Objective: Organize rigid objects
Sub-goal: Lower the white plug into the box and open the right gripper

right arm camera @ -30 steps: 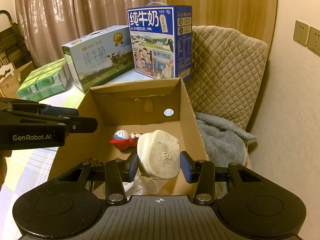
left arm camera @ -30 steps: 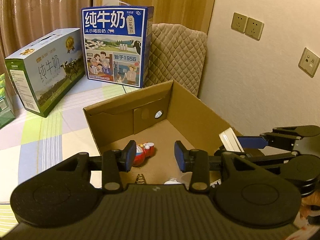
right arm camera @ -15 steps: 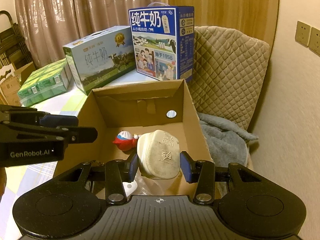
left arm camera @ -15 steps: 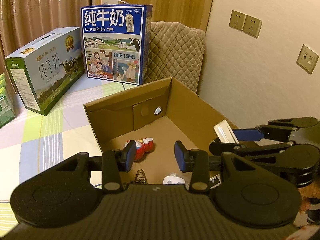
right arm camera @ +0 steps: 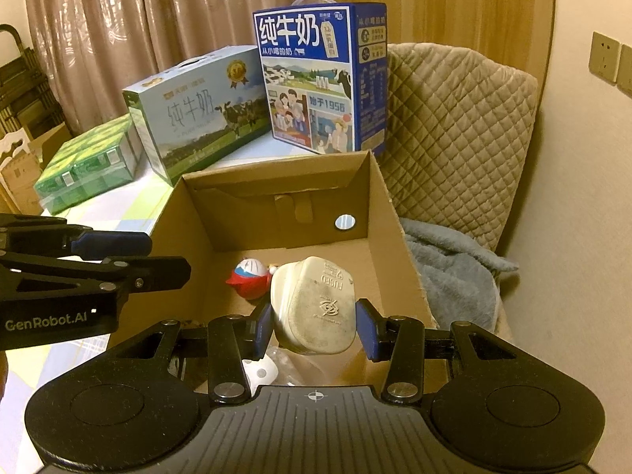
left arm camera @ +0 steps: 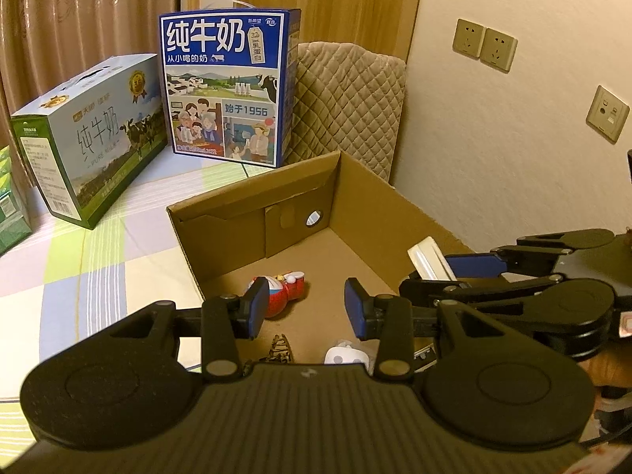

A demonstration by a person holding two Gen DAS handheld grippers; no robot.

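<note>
An open cardboard box [left arm camera: 379, 201] [right arm camera: 387, 213] sits on the table. My right gripper [right arm camera: 314, 326] is shut on a cream plug adapter [right arm camera: 316, 308] and holds it above the box's near right part; the adapter's edge shows in the left wrist view [left arm camera: 428, 258]. My left gripper [left arm camera: 302, 306] is open and empty over the box's near left edge. A red and blue toy figure [left arm camera: 280, 294] [right arm camera: 249, 278] lies on the box floor. A small white object [left arm camera: 345, 355] [right arm camera: 258, 371] and a brown striped item [left arm camera: 280, 349] lie near the front.
A blue milk carton [left arm camera: 229, 87] [right arm camera: 320, 83] stands behind the box. A pale green milk case [left arm camera: 87, 134] [right arm camera: 197, 110] and green packs [right arm camera: 87, 162] lie at the left. A quilted chair [right arm camera: 458, 134] with a grey blanket [right arm camera: 454, 276] is at the right, beside the wall.
Both grippers have drawn back and up a little from the box, so more of its floor shows. The right gripper still holds the adapter.
</note>
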